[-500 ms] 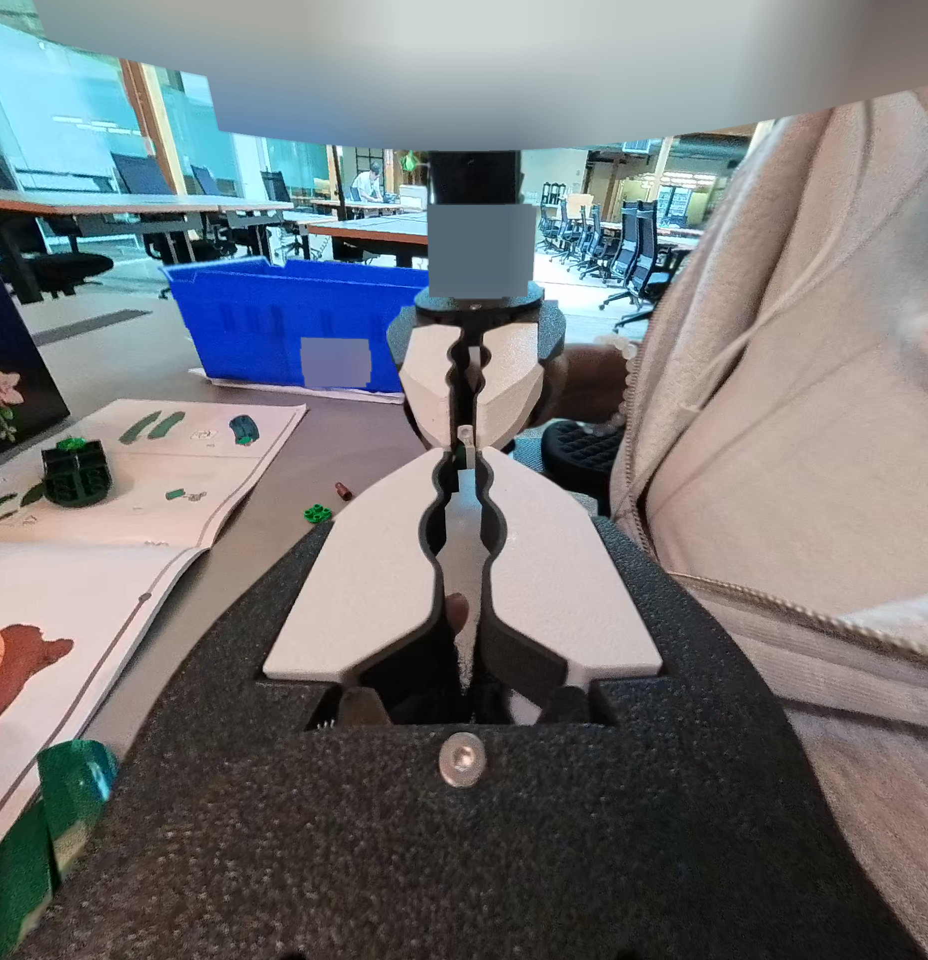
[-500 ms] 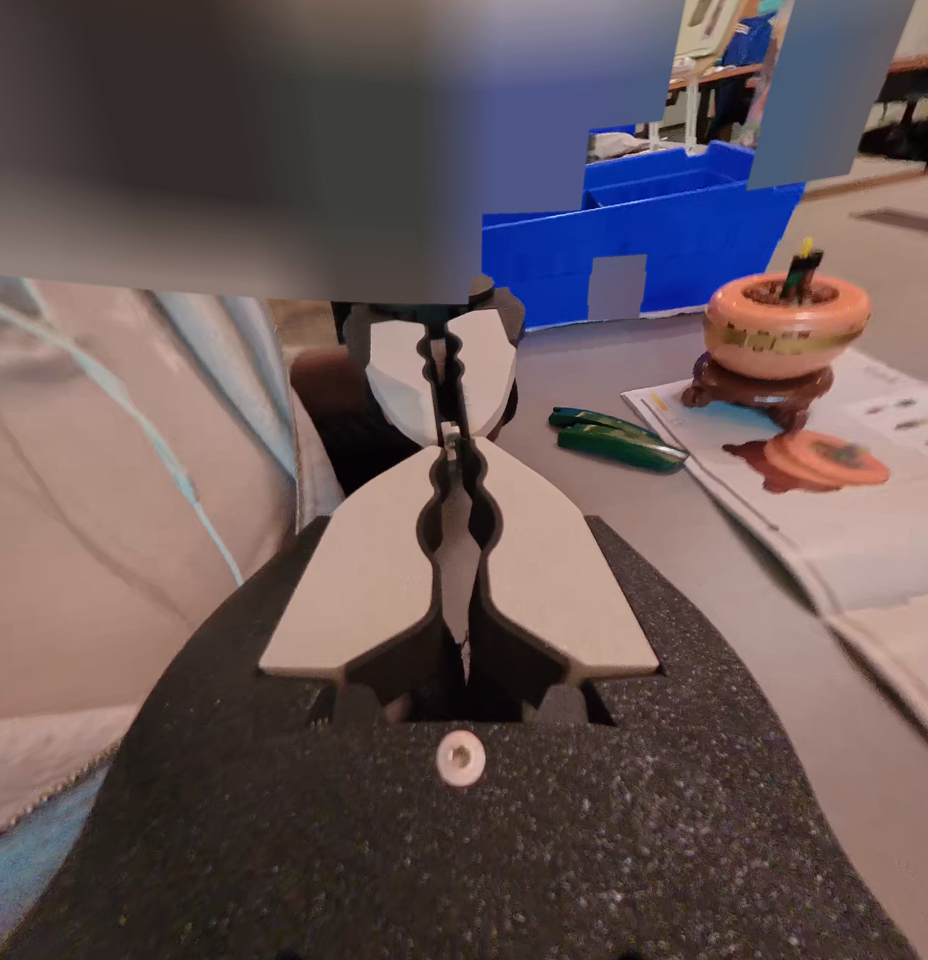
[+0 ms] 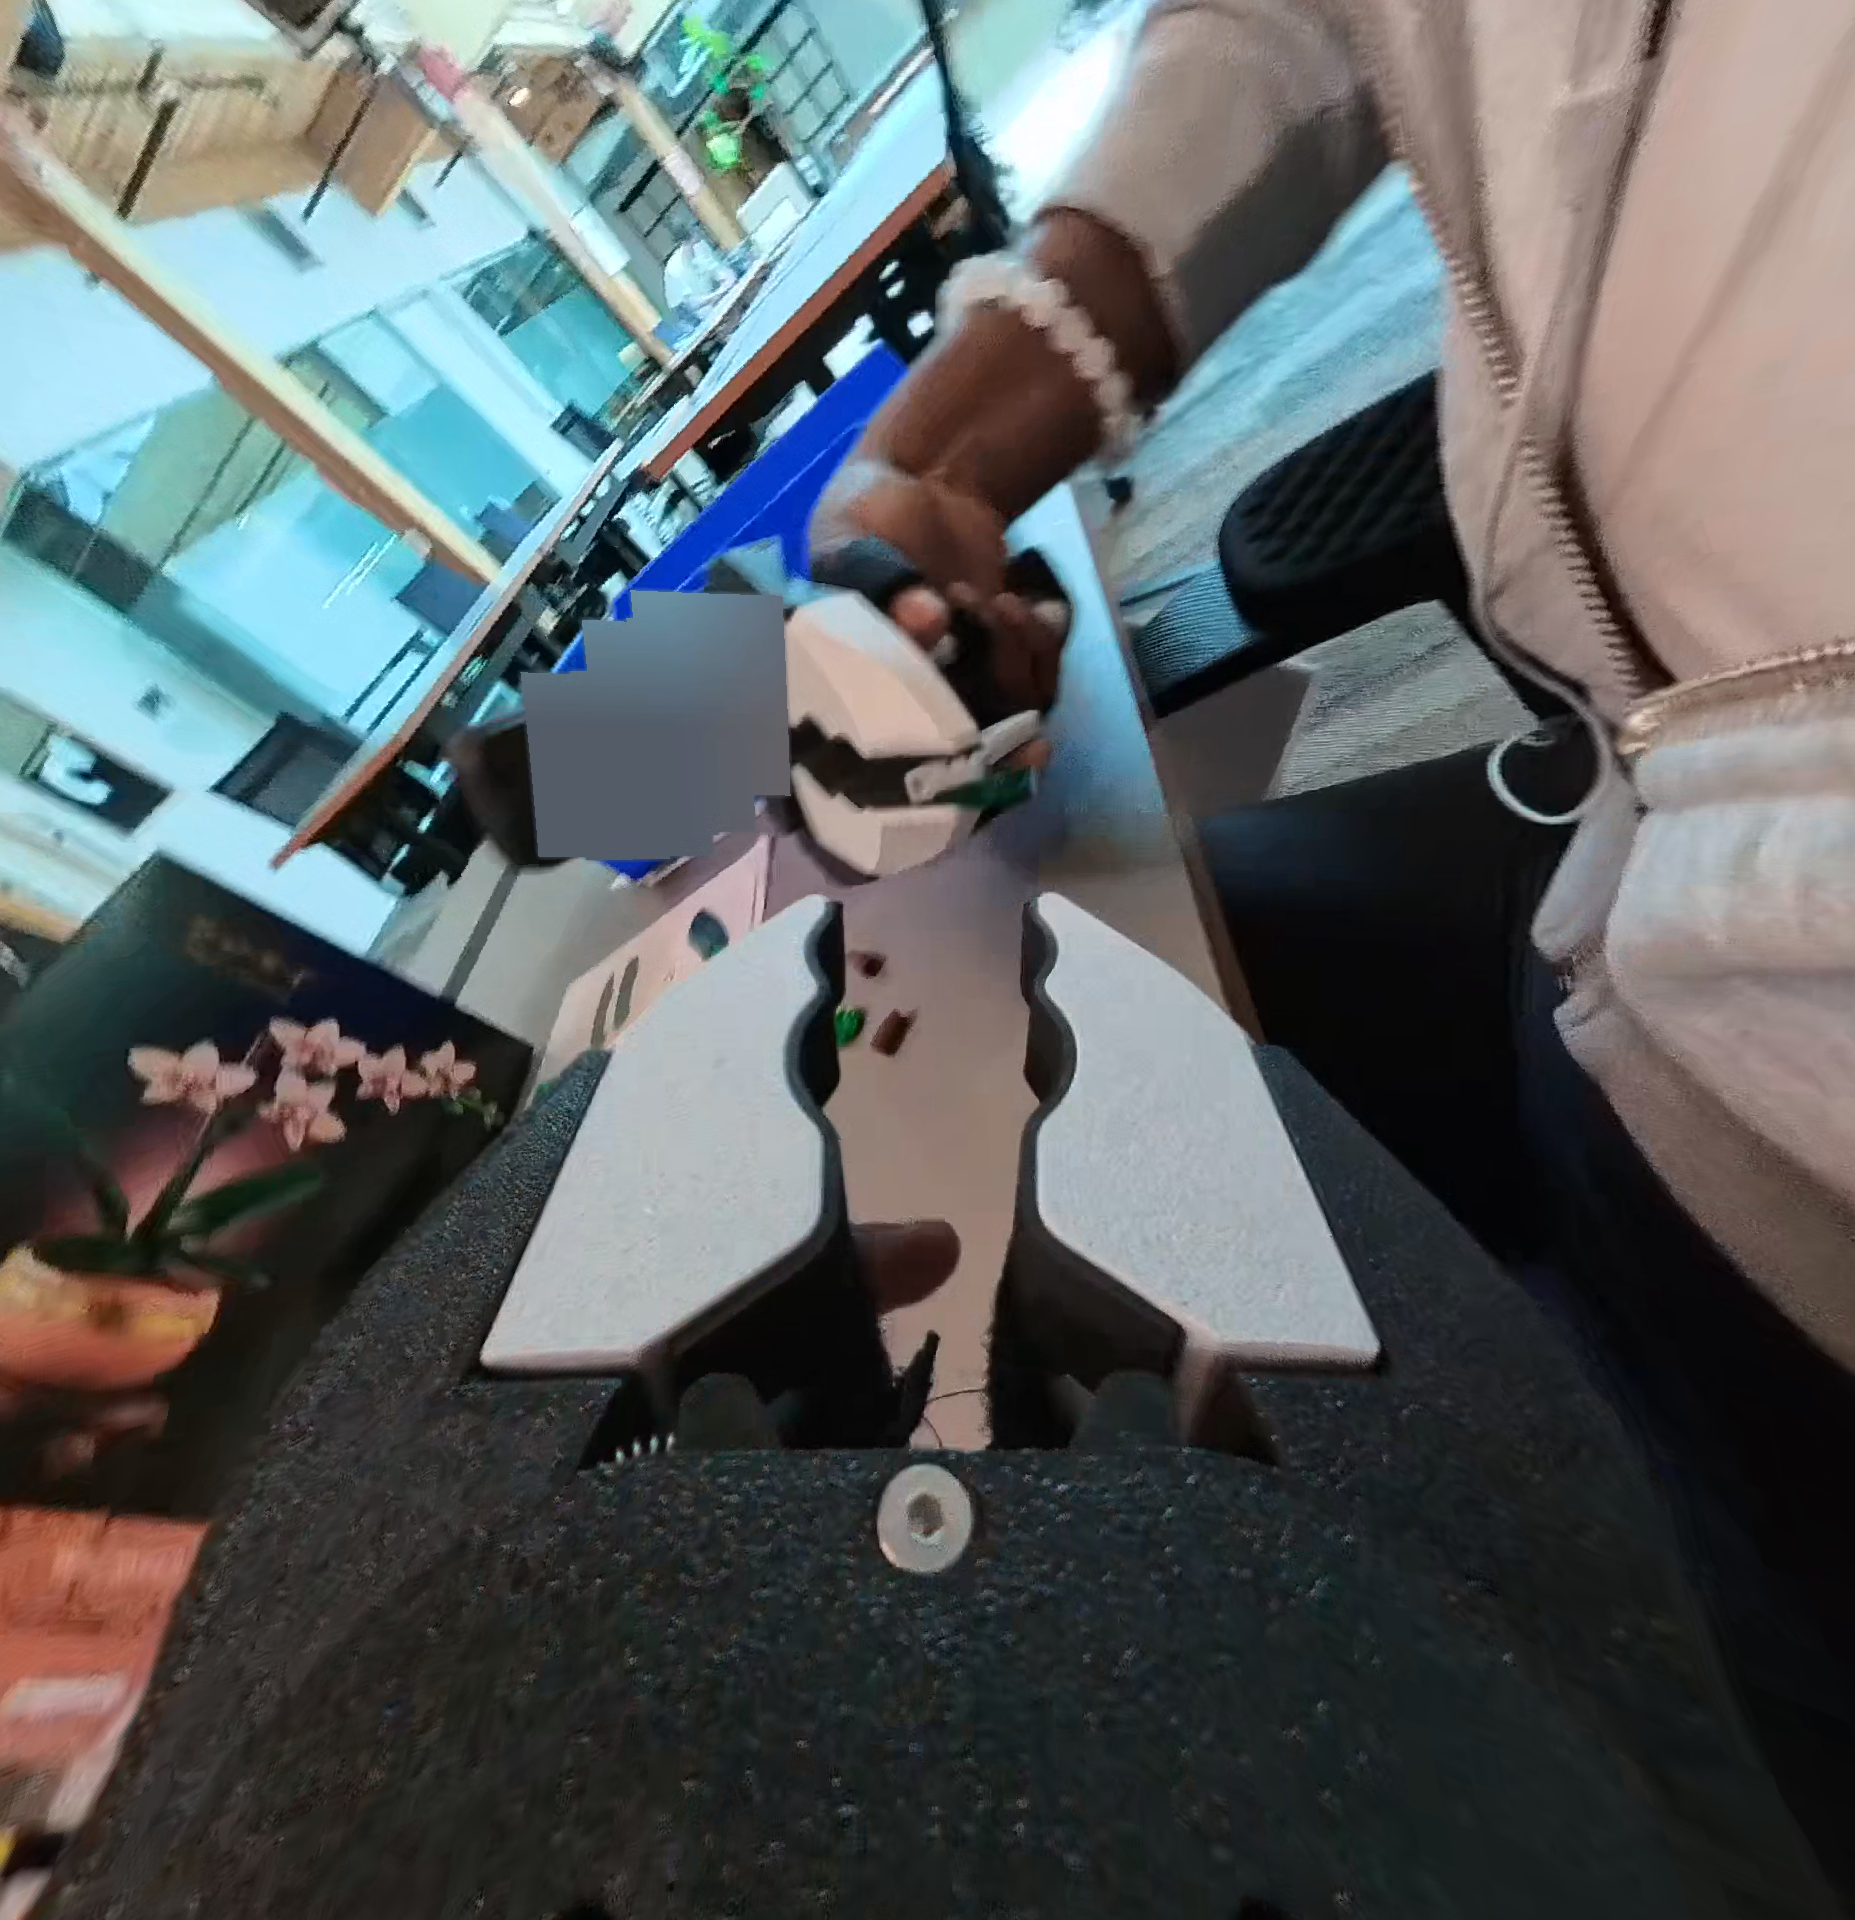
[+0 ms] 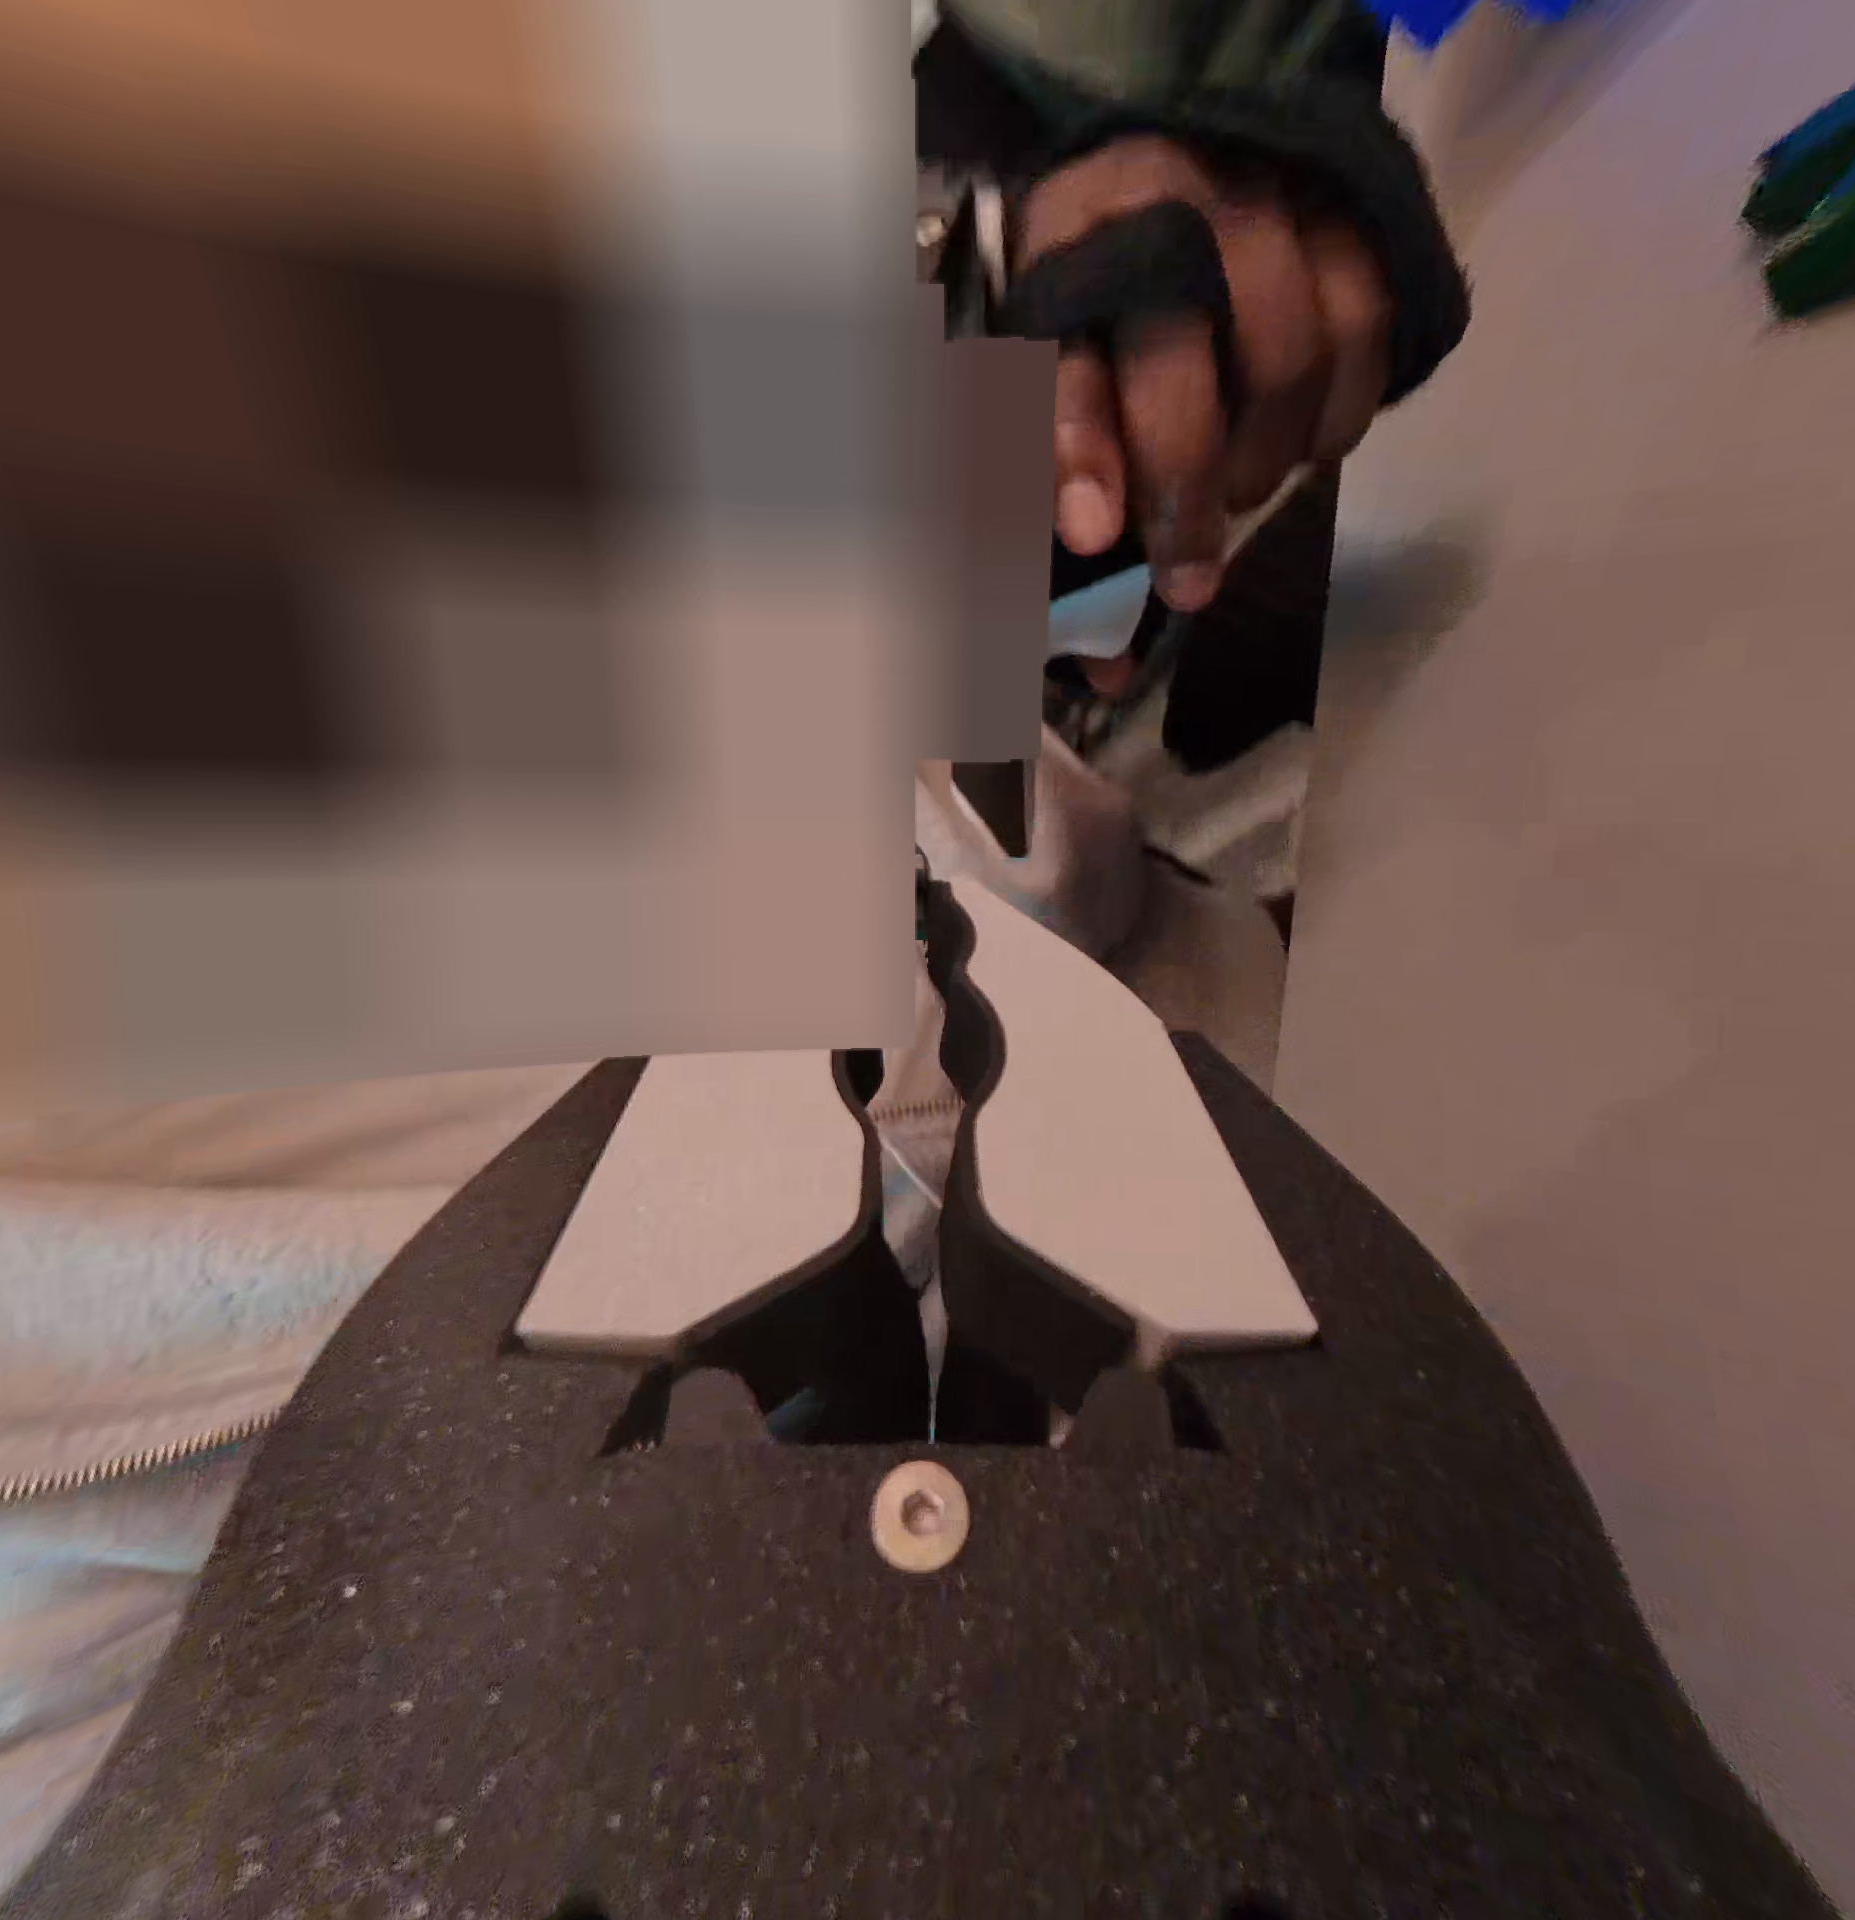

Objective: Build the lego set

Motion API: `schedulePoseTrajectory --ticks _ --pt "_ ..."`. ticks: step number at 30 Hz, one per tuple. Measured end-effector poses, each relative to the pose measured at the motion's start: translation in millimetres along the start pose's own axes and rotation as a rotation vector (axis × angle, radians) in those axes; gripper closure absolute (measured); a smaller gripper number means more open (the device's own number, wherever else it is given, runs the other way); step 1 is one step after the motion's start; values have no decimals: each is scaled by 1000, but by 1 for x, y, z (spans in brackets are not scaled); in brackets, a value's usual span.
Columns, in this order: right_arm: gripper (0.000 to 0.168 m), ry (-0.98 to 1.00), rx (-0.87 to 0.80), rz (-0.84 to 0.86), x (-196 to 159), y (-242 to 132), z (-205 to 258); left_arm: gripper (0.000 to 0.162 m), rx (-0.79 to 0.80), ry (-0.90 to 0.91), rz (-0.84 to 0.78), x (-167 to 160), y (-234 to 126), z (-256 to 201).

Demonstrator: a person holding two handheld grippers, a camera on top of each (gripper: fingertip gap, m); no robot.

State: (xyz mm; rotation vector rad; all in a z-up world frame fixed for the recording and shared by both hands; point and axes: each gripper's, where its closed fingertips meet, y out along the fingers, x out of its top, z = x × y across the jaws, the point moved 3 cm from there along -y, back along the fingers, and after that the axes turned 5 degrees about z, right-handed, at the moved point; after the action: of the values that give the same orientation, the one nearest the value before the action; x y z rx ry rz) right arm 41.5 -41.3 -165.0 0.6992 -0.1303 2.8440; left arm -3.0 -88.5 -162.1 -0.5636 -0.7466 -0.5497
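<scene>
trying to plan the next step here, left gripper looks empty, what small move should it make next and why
Probably bring the left gripper down toward the loose pieces on the table. Its jaws stand open and empty, and a small green piece and a brown piece lie just beyond its tips. The right gripper is shut on a small white and green piece, seemingly awaiting a mating part.

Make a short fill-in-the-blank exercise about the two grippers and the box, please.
1. The left gripper has its fingers ___, holding nothing.
2. The right gripper is shut on a small piece coloured ___.
3. The box beside the left gripper pictures pink ___.
Missing words: open; green; flowers.
</scene>
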Motion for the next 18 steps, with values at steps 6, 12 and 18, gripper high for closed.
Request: schedulePoseTrajectory --ticks 6,12,18 --pt "163 -51 -75 413 7 6 14 135 -196 -35 -218 28 0 -3" --pt "163 -61 -116 598 11 10 15 139 -199 -57 -250 28 2 2" --pt "162 -41 -95 649 15 9 8 142 -181 -121 -265 21 3 -2"
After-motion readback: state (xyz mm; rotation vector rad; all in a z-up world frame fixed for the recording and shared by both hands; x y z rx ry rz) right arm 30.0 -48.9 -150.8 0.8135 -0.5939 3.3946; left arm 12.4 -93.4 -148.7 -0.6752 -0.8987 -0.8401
